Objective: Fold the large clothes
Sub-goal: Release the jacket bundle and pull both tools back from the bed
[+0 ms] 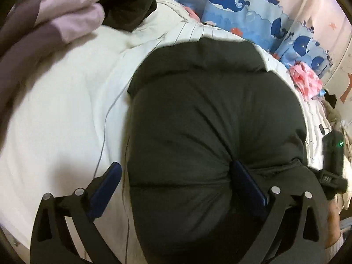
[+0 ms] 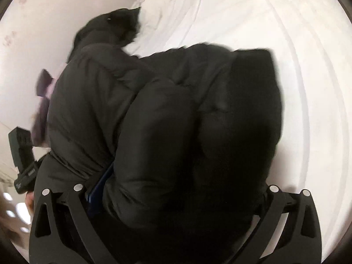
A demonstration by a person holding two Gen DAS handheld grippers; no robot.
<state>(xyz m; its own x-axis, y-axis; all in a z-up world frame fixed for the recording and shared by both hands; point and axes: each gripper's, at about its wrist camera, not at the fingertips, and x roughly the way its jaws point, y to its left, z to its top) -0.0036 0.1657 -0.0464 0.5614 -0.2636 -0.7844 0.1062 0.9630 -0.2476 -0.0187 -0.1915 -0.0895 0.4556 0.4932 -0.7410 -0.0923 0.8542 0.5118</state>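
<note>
The black puffer jacket (image 1: pixel 211 132) lies bunched on the white bed (image 1: pixel 55 121), toward its near edge, with folded purple clothes (image 1: pixel 66 15) at a far corner. Your left gripper (image 1: pixel 176 176) stands wide: one finger presses into the padding, the other rests clear over the sheet, so nothing is pinched. Your right gripper (image 2: pixel 180 189) is swallowed by jacket; whether it is clamped I cannot tell. Expect light, springy, slippery fabric that puffs back. Take hold at a stitched seam or hem, where the padding thins.
</note>
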